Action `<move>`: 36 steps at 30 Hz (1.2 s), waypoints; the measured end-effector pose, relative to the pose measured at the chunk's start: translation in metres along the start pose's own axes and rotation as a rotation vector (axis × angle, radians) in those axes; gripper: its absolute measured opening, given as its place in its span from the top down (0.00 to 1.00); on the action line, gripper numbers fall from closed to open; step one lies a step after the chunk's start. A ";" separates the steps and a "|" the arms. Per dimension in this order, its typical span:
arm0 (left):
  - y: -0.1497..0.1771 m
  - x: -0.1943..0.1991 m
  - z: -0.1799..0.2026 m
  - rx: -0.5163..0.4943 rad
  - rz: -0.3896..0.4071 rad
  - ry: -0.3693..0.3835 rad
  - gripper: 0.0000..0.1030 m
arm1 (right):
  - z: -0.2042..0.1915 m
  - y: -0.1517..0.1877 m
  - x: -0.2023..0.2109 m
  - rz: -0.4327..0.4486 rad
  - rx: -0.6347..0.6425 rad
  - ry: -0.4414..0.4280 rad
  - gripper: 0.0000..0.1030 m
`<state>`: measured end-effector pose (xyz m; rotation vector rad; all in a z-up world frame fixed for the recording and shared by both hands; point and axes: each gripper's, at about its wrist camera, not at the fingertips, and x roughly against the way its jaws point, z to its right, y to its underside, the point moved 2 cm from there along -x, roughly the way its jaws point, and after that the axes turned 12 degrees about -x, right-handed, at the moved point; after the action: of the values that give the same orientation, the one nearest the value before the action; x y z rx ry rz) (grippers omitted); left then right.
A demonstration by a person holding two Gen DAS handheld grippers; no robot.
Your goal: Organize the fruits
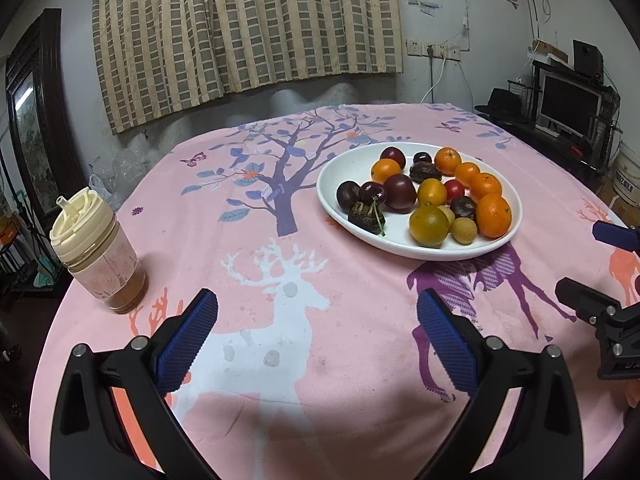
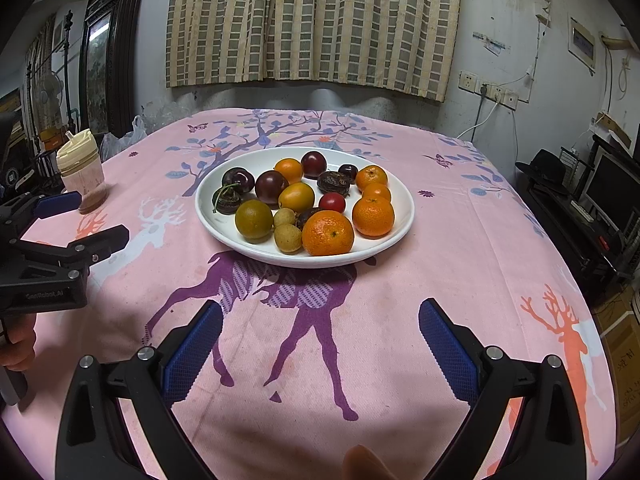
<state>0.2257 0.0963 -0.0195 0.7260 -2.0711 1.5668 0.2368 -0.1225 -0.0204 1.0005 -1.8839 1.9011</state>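
A white plate (image 1: 348,168) (image 2: 224,228) on the pink tablecloth holds several fruits: orange mandarins (image 2: 328,233) (image 1: 493,216), a greenish citrus (image 2: 253,219) (image 1: 428,221), dark plums (image 2: 271,187) (image 1: 400,191), cherries (image 2: 238,180), a cherry tomato (image 2: 332,202), longans (image 2: 288,238) and dark dates (image 2: 333,182). My left gripper (image 1: 318,334) is open and empty, low over the cloth, short of the plate and to its left. My right gripper (image 2: 320,340) is open and empty, short of the plate. Each gripper also shows in the other's view: the right one (image 1: 600,264), the left one (image 2: 76,220).
A lidded cup with a spout (image 1: 98,256) (image 2: 82,170) stands at the table's left side. A curtained wall lies behind the table. A desk with a monitor (image 1: 568,104) and a black hat (image 2: 546,170) stands to the right.
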 end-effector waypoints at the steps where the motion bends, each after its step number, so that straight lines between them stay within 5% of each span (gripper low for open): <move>1: -0.001 -0.001 0.001 0.004 -0.004 0.002 0.05 | 0.001 0.000 0.000 0.000 0.000 0.000 0.04; 36: 0.000 -0.001 0.001 0.004 -0.010 -0.001 0.05 | -0.001 0.000 0.000 -0.001 0.002 0.001 0.04</move>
<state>0.2265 0.0957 -0.0204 0.7385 -2.0626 1.5656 0.2366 -0.1218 -0.0205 1.0001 -1.8810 1.9027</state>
